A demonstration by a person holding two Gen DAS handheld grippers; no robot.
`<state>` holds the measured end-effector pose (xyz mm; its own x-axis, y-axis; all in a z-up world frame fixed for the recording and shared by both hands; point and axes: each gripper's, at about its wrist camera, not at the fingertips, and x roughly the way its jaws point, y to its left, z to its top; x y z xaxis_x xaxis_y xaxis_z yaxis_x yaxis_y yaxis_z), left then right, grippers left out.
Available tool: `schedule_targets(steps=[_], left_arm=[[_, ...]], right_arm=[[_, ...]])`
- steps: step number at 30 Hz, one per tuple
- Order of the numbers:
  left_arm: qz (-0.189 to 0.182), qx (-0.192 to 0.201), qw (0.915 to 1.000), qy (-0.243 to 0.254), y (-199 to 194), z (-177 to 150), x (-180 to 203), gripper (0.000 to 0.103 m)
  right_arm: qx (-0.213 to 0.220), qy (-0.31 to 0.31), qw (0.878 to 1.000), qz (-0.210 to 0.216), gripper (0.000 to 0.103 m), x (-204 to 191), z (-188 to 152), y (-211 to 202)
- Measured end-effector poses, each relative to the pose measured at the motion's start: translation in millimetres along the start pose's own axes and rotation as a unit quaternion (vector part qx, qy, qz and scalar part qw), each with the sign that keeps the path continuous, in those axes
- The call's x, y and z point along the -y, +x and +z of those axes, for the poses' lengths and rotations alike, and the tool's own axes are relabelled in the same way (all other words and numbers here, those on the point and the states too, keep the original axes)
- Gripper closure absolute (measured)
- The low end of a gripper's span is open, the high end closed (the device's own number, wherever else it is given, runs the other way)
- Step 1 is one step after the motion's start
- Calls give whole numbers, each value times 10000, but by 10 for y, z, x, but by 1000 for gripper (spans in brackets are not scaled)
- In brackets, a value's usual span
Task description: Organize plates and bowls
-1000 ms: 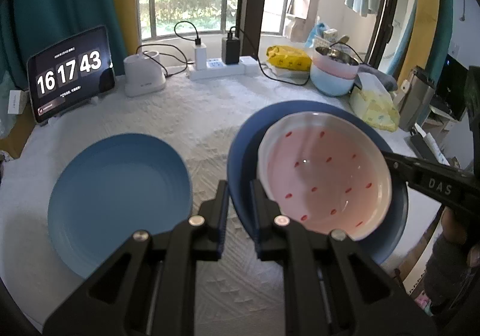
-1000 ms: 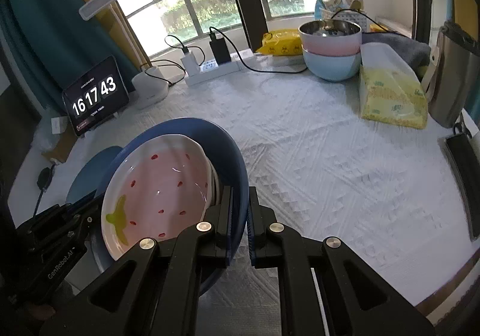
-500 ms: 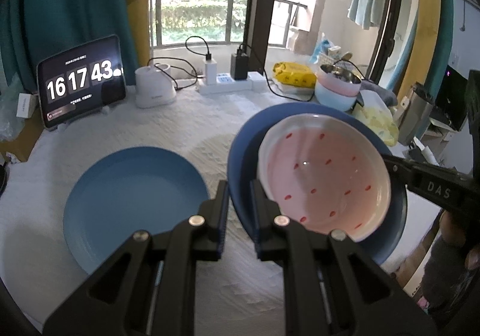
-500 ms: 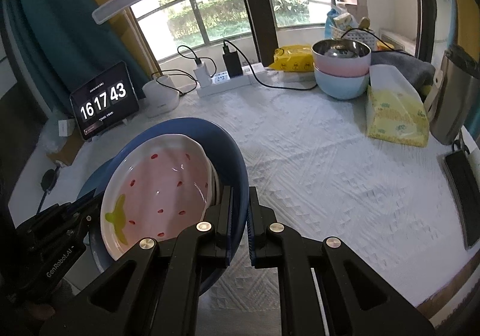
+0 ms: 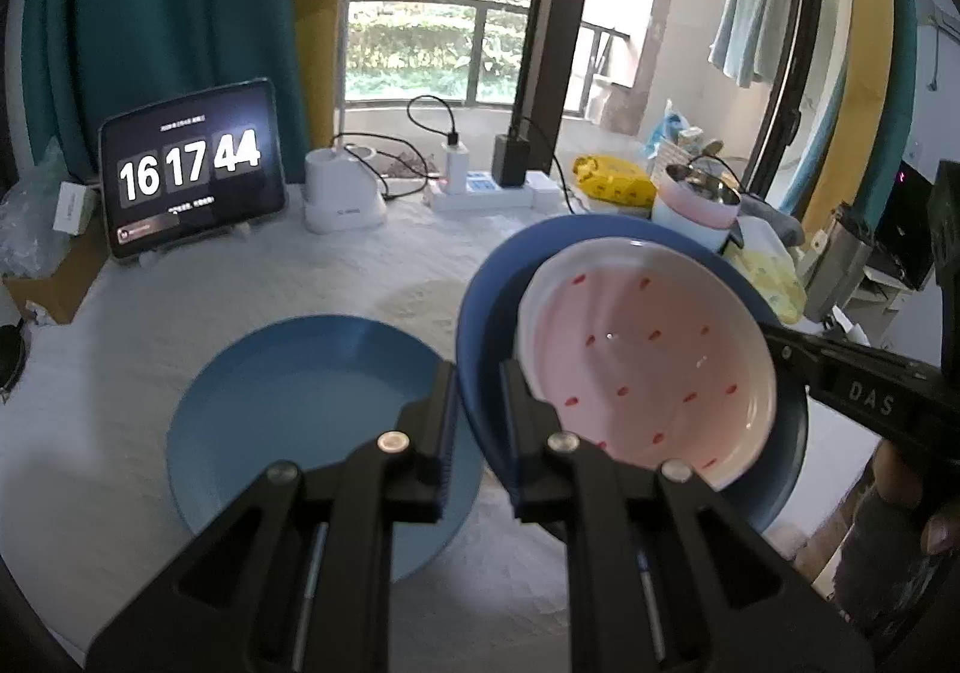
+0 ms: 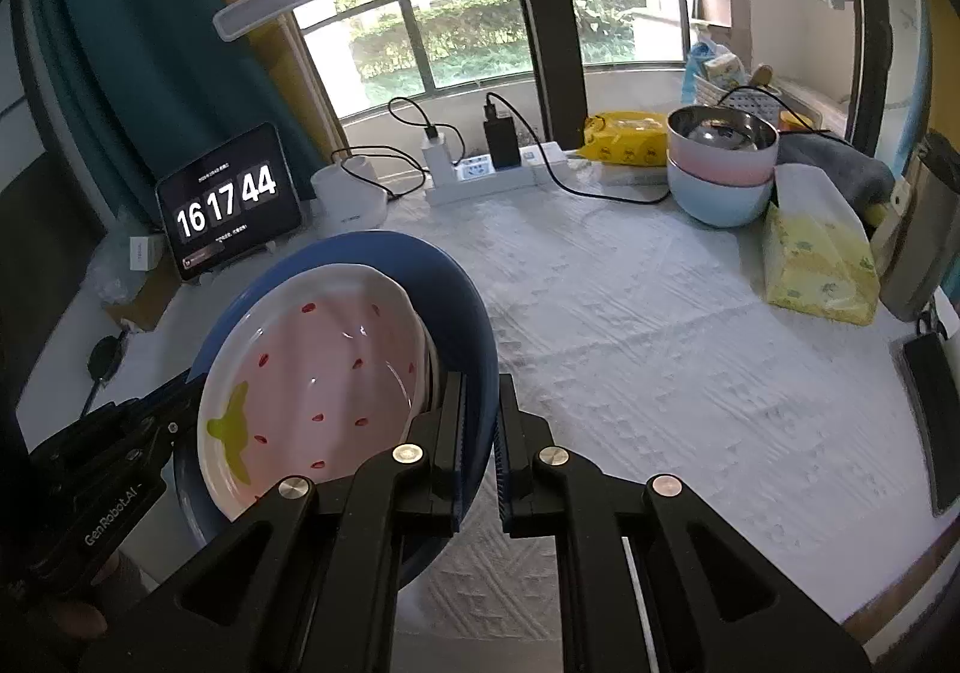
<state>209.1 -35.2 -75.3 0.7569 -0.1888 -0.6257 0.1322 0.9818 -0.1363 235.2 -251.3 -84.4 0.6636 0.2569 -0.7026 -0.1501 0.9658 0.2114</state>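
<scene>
Light blue round plate flat on white-clothed surface, just left of lifted stack. Stacked pink and blue bowls, yellow tissue pack far right. Left gripper and right gripper, jaws clenched on opposite rims of dark blue round plate; pink strawberry-pattern dish inside, tilted, above surface.

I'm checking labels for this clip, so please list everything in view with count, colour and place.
dark blue plate: 1, held up by both grippers
strawberry dish: 1, pink-white, in that plate
blue plate: 1, flat on tablecloth
stacked bowls: steel, pink, light blue, far right
clock tablet: 1, black, far left
power strip: 1, white, by window
tissue pack: 1, yellow, right
left gripper: black, shut on plate rim
right gripper: black, shut on opposite rim
</scene>
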Motion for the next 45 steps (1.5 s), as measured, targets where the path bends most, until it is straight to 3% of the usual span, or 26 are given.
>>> schedule_targets(steps=[45], left_arm=[[398, 207, 9964, -714, -103, -3, -1160, 90]], right_arm=[[-339, -632, 9971, 238, 93, -1117, 161, 623]])
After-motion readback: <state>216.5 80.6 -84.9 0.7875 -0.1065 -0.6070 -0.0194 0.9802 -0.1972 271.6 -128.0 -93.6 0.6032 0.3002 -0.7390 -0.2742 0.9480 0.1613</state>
